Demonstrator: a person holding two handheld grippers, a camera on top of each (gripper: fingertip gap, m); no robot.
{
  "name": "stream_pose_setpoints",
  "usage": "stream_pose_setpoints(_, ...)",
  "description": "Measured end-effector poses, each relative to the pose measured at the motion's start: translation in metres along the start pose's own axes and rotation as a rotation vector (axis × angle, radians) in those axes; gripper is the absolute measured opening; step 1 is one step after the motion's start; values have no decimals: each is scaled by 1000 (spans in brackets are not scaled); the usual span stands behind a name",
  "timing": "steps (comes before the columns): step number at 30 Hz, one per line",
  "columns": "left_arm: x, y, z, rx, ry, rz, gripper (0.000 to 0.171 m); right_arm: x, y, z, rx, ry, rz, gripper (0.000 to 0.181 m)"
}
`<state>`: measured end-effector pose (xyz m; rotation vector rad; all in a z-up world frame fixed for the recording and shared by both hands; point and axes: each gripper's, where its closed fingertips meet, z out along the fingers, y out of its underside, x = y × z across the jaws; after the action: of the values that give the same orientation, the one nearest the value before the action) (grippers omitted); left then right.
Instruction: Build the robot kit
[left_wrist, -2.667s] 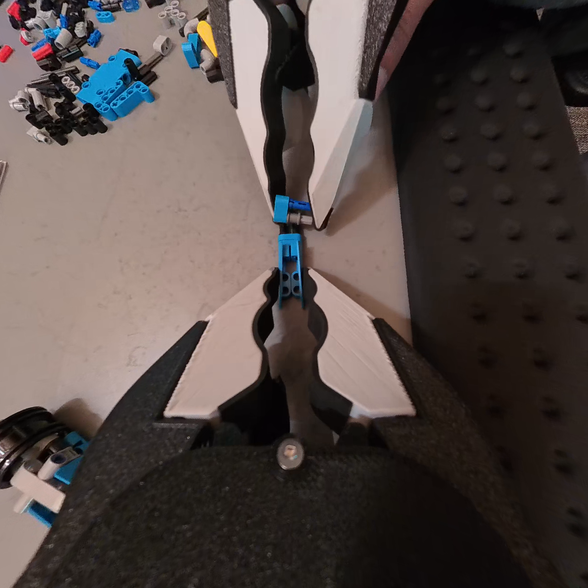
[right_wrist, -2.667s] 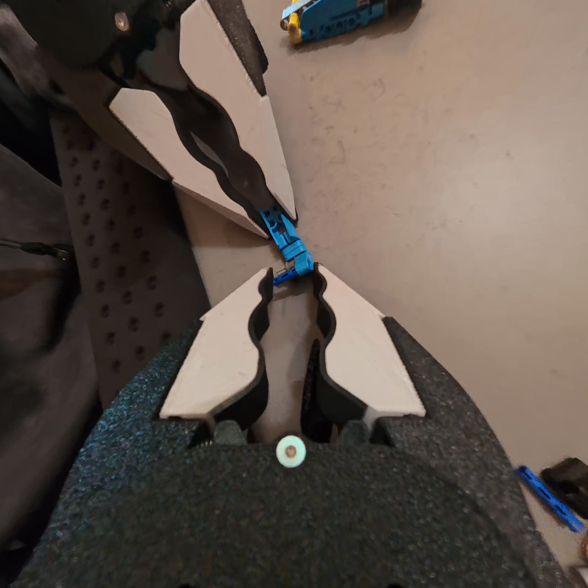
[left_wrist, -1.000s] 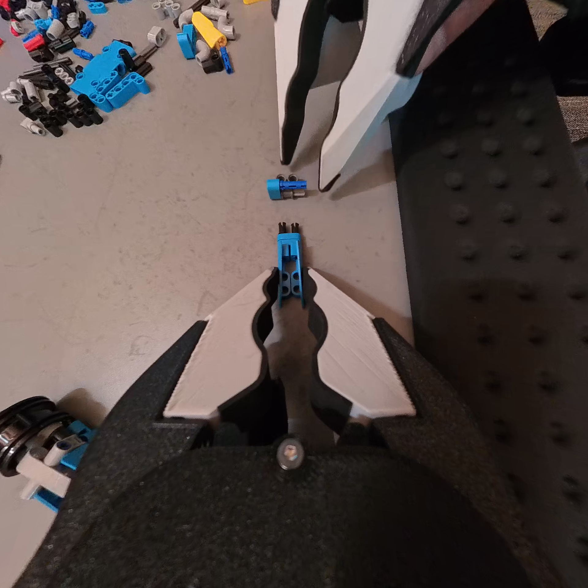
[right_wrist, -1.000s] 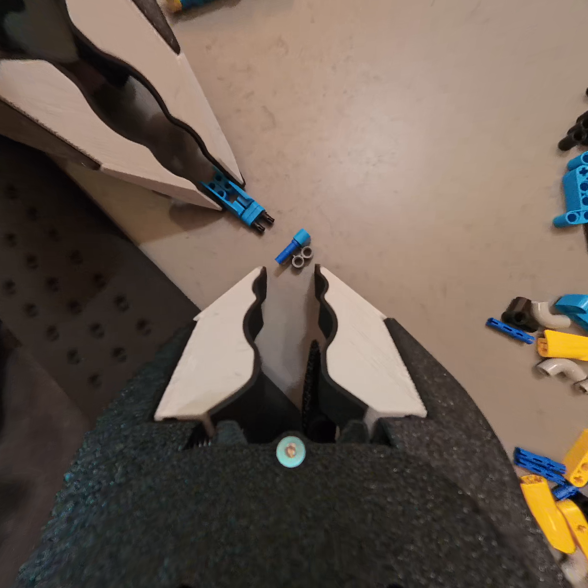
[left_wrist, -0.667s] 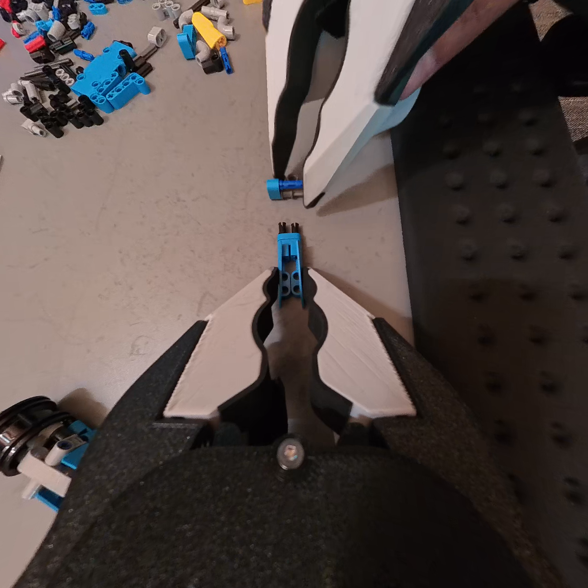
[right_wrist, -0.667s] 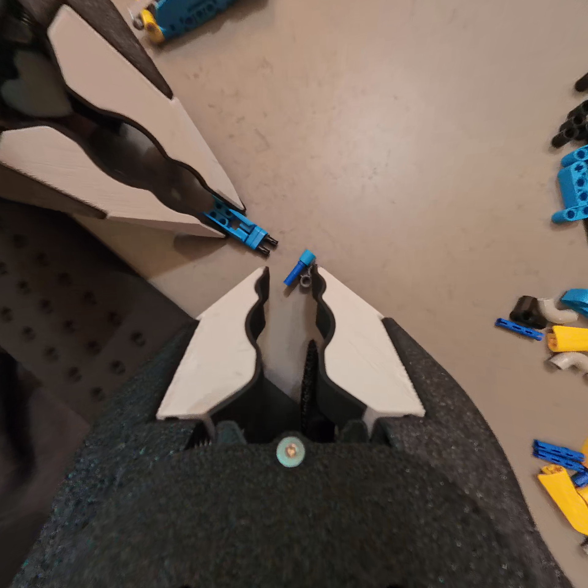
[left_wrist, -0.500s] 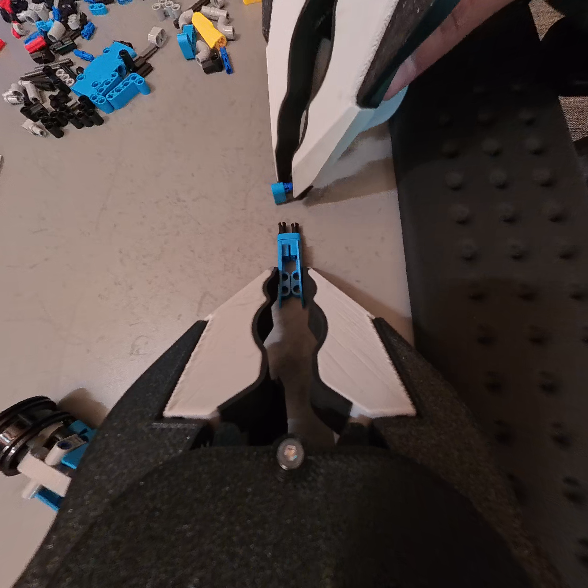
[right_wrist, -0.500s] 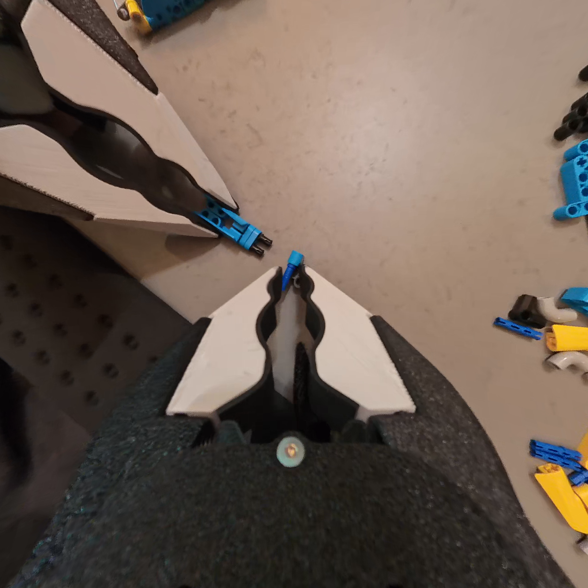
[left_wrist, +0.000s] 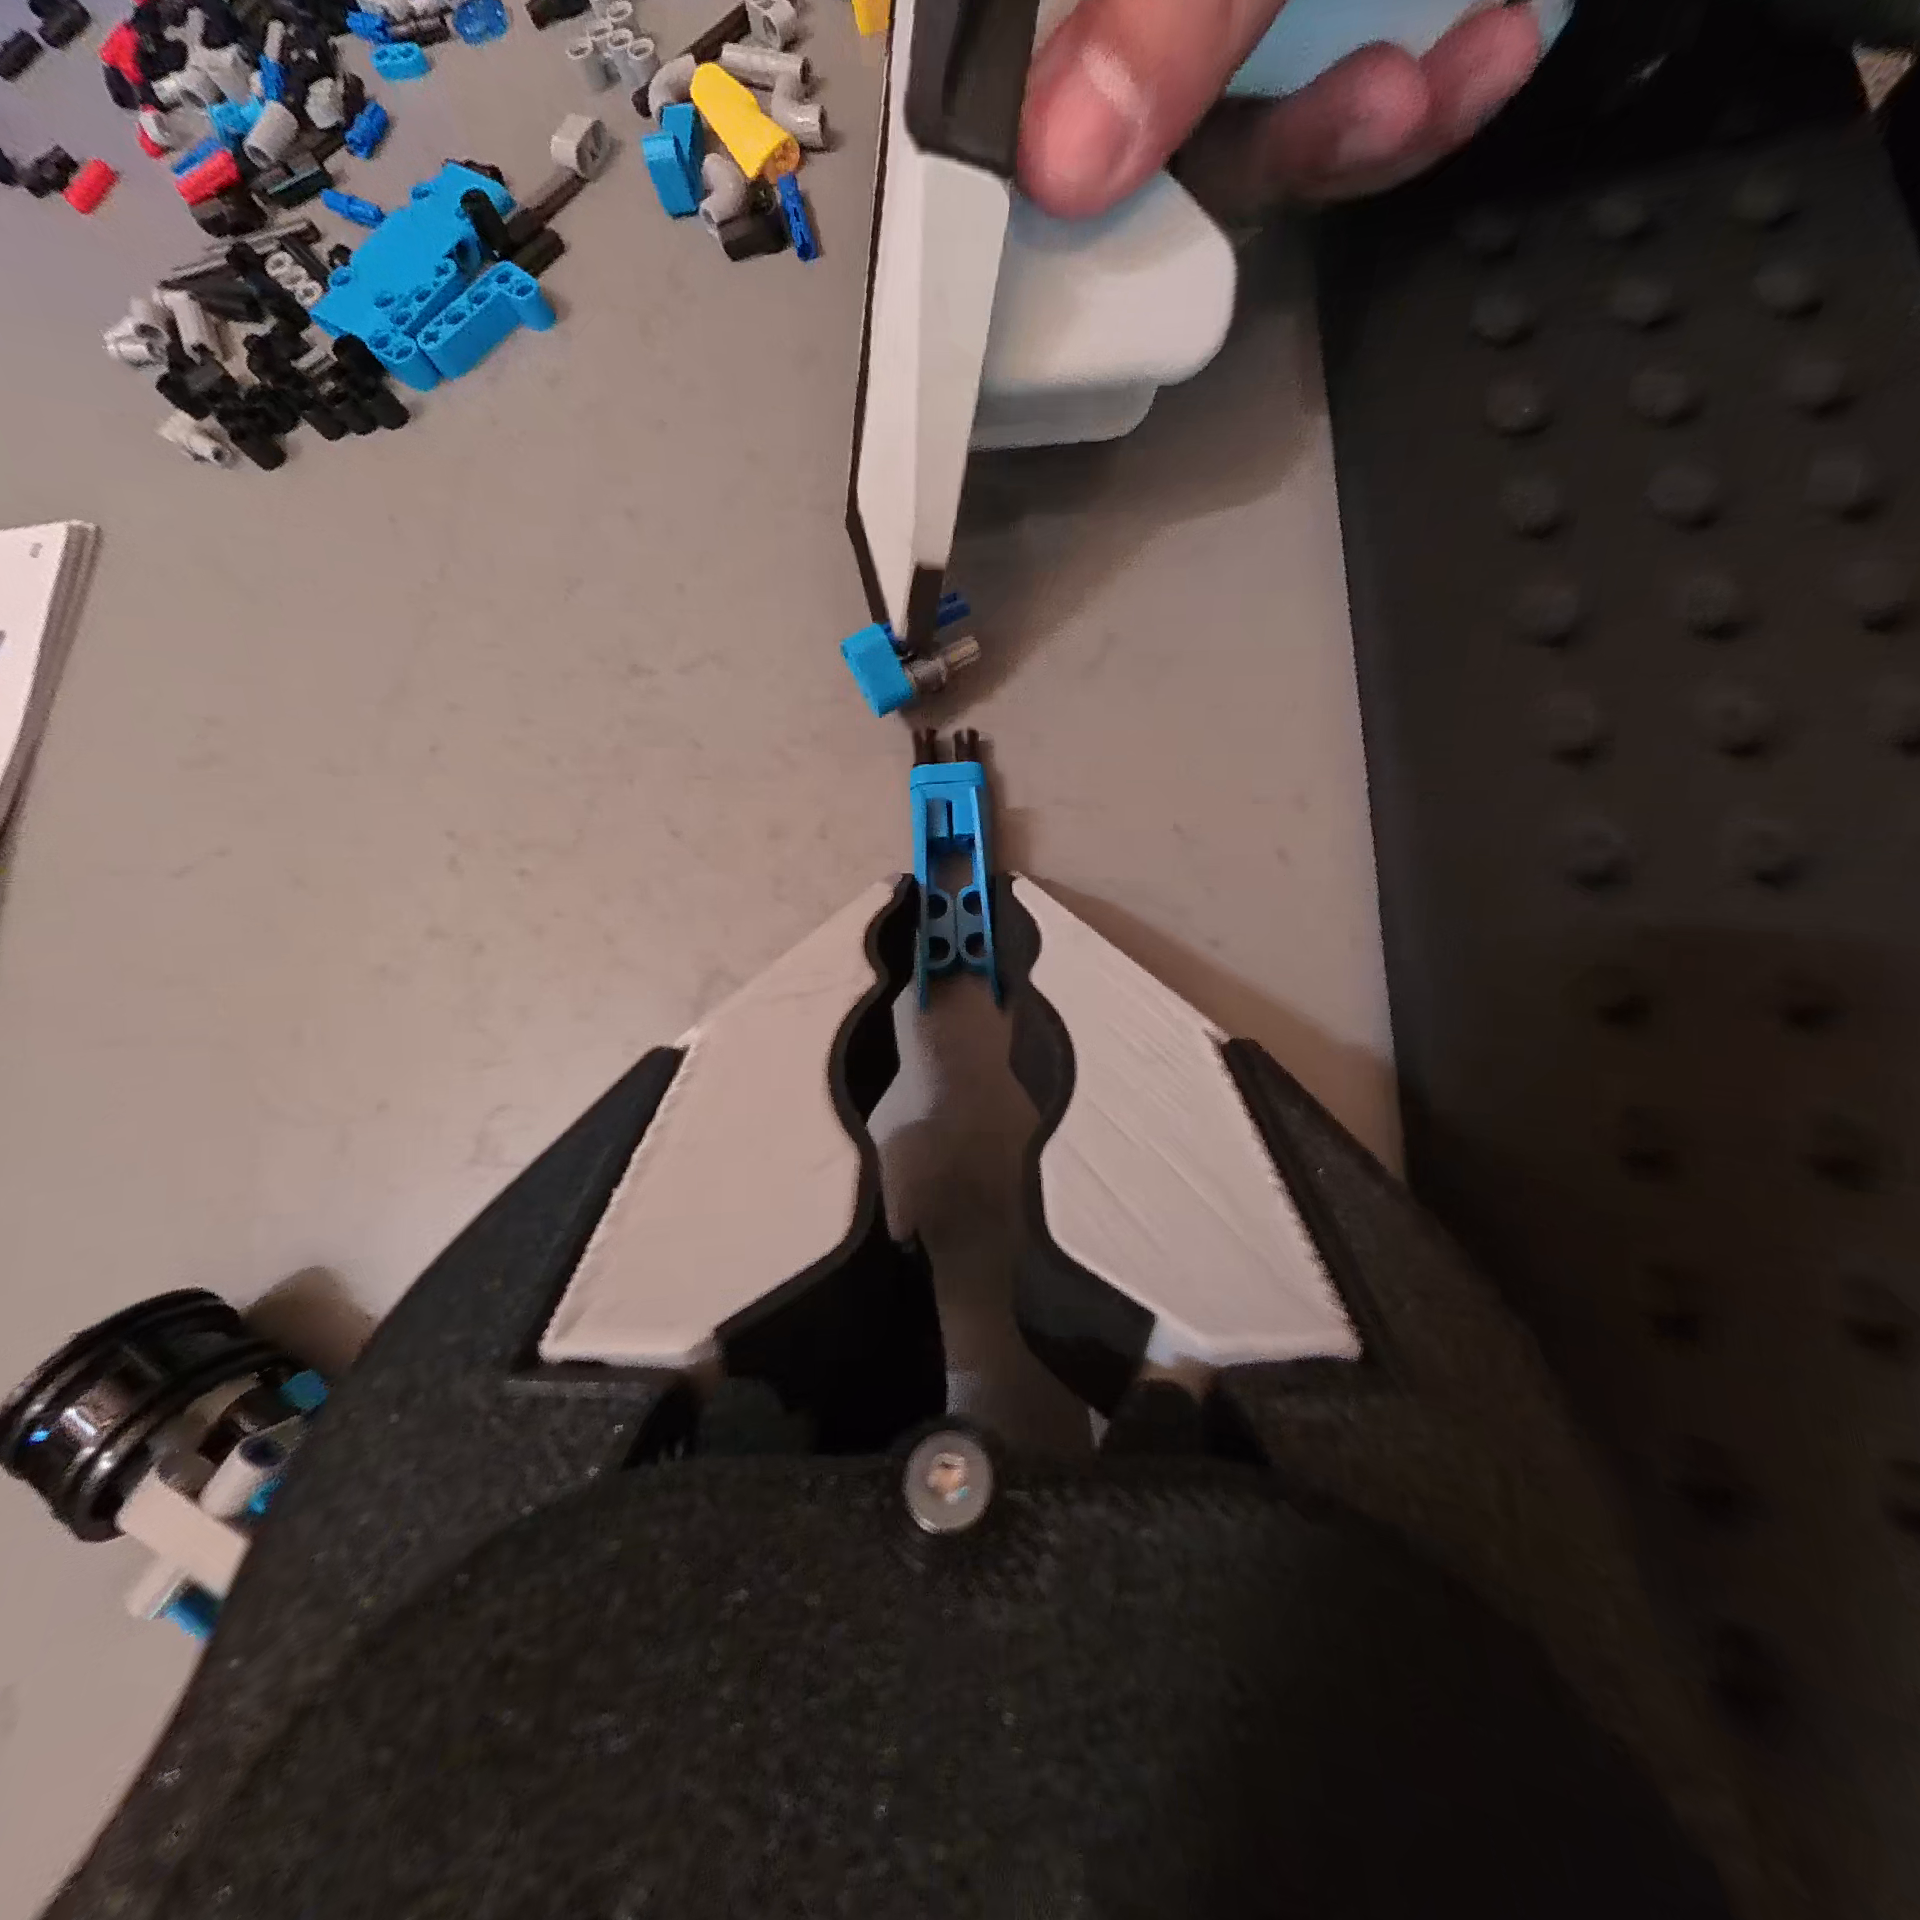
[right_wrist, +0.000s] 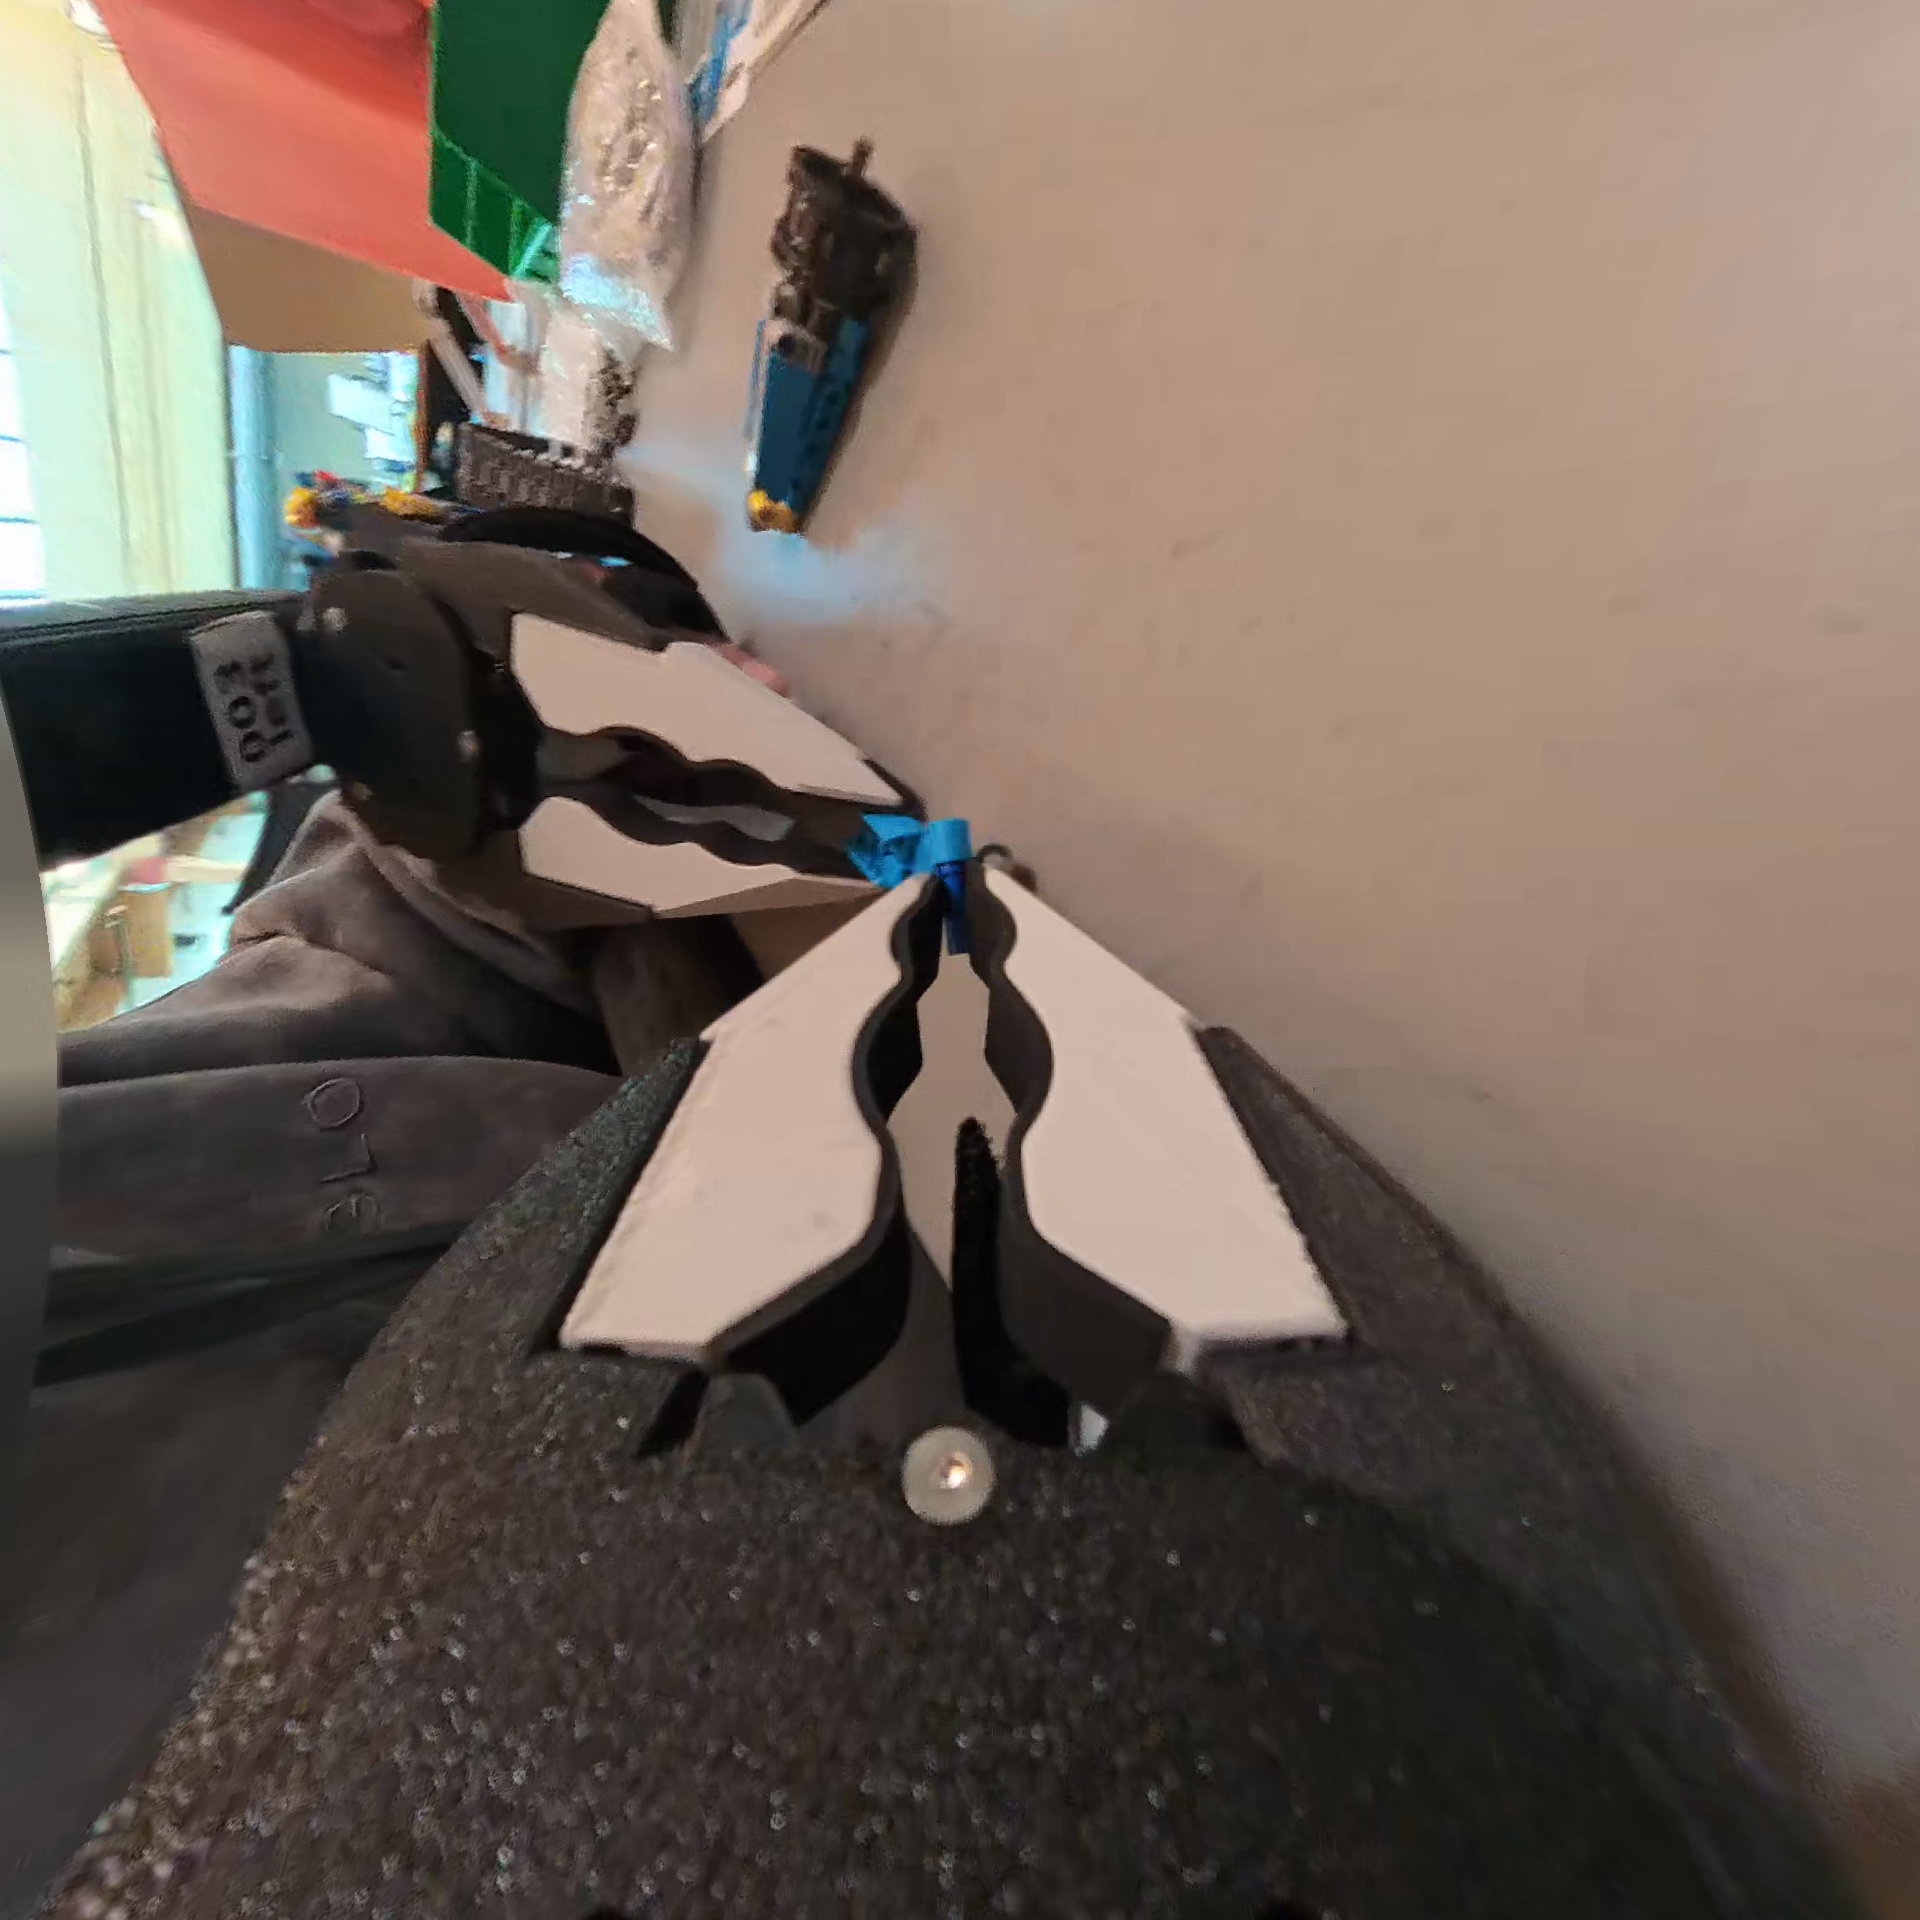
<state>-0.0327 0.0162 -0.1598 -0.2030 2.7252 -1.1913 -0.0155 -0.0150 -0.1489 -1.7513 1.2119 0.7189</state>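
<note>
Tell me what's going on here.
A person works two handheld grippers over a table. The left gripper is shut on a blue beam with two black pins at its tip. The right gripper is shut on a small blue connector, close to the pins but apart. Loose bricks lie beyond.

Writing on a grey tag (right_wrist: 252, 698) on the left gripper (right_wrist: 883, 826), and embossed letters on a dark garment (right_wrist: 348, 1153).

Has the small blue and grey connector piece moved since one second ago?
Yes. The small blue and grey connector piece left the table; right gripper holds it.
</note>
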Motion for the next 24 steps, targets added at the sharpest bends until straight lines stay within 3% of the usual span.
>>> stream_pose_setpoints(13, -5, -4, 5, -9, -58, -61, 14, 6, 1, 1, 25, -83, 291, 4)
stream_pose_setpoints(24, -5, -4, 5, -5, -34, -52, 14, 4, 1, 3, -73, -98, 159, 4)
